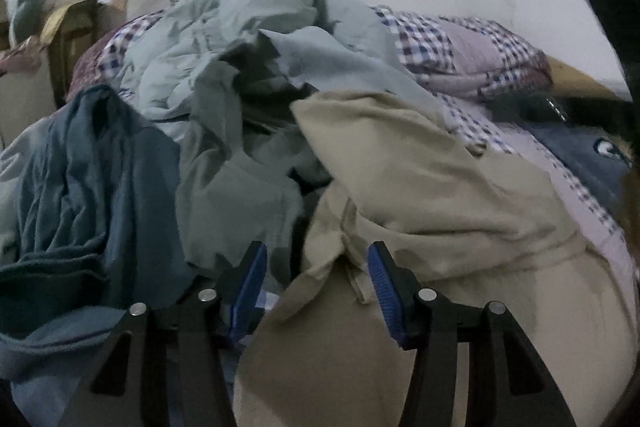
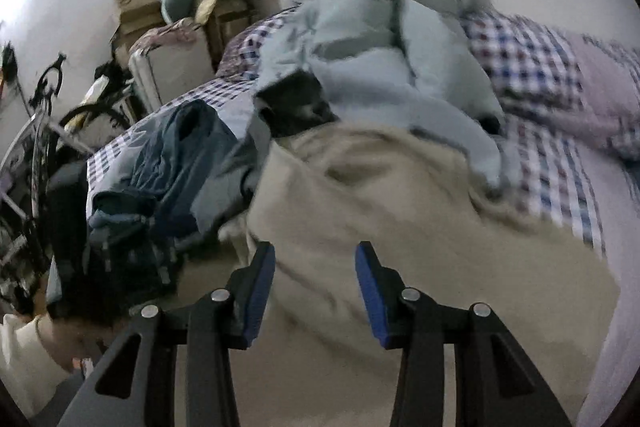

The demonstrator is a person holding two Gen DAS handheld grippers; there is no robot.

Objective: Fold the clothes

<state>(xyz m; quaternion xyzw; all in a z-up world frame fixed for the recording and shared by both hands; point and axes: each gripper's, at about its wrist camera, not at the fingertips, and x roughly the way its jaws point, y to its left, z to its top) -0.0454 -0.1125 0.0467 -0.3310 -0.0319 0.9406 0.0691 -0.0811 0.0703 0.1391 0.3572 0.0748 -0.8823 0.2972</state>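
Note:
A beige garment point(image 1: 420, 187) lies crumpled on the bed in front of my left gripper point(image 1: 318, 255). The left jaws are open, with the garment's collar edge between the blue pads point(image 1: 382, 279). The same beige garment point(image 2: 380, 195) fills the middle of the right wrist view. My right gripper point(image 2: 315, 255) is open just above it and holds nothing. A pale blue-grey garment point(image 1: 248, 39) is heaped behind, and a dark teal garment point(image 1: 92, 179) lies to the left. Both also show in the right wrist view: the pale one point(image 2: 360, 39) and the teal one point(image 2: 168, 163).
The bed has a checked purple and white cover point(image 1: 460, 43), also in the right wrist view point(image 2: 536, 75). A navy garment point(image 1: 584, 163) lies at the right. Cardboard boxes point(image 2: 136, 7), a bicycle point(image 2: 44, 131) and a white cabinet point(image 2: 176, 67) stand left of the bed.

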